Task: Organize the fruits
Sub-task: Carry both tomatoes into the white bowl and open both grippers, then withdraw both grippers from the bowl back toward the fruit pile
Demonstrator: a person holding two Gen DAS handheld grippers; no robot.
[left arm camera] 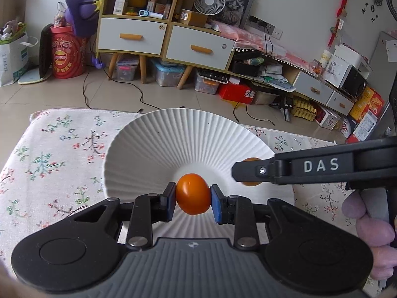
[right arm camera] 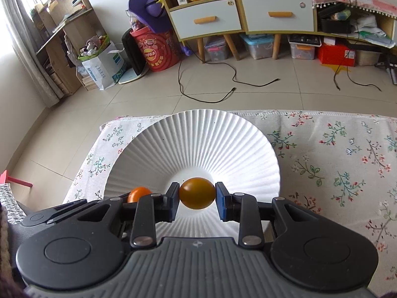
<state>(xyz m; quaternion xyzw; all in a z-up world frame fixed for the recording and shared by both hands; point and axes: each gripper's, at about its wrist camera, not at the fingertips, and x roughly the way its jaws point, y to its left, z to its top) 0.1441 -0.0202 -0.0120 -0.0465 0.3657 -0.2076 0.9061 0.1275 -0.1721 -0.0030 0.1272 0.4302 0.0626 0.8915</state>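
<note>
While poised over the white ribbed plate (left arm camera: 158,134), left hand-held gripper (left arm camera: 193,196) clamped on a bright orange fruit (left arm camera: 193,193), blue pads (left arm camera: 216,203) pressed to both sides, fruit raised above the plate's smooth centre. Likewise right hand-held gripper (right arm camera: 197,197) clamped on a duller amber fruit (right arm camera: 197,196), pads (right arm camera: 220,204) touching left and right of it, also above the plate (right arm camera: 198,134) centre.

Seen from the left wrist view: right hand-held gripper (left arm camera: 248,173) reaching in from the right, marked DAS along its side, its amber fruit (left arm camera: 251,160) mostly hidden behind the black finger; person's fingers (left arm camera: 372,226) wrapped on the handle at the near right edge. Seen from the right wrist view: bright orange fruit (right arm camera: 139,193) peeking out at the near left, half covered by the black frame.

Plate resting on a desk (right arm camera: 347,154) covered by a floral cloth, near the far left corner. Beyond, tiled floor (right arm camera: 248,94) with loose black cables (right arm camera: 211,99), a yellow-framed cabinet (left arm camera: 139,32) with white drawers, a small white fan (left arm camera: 209,1) on top, a red drum (left arm camera: 67,52) to the left.
</note>
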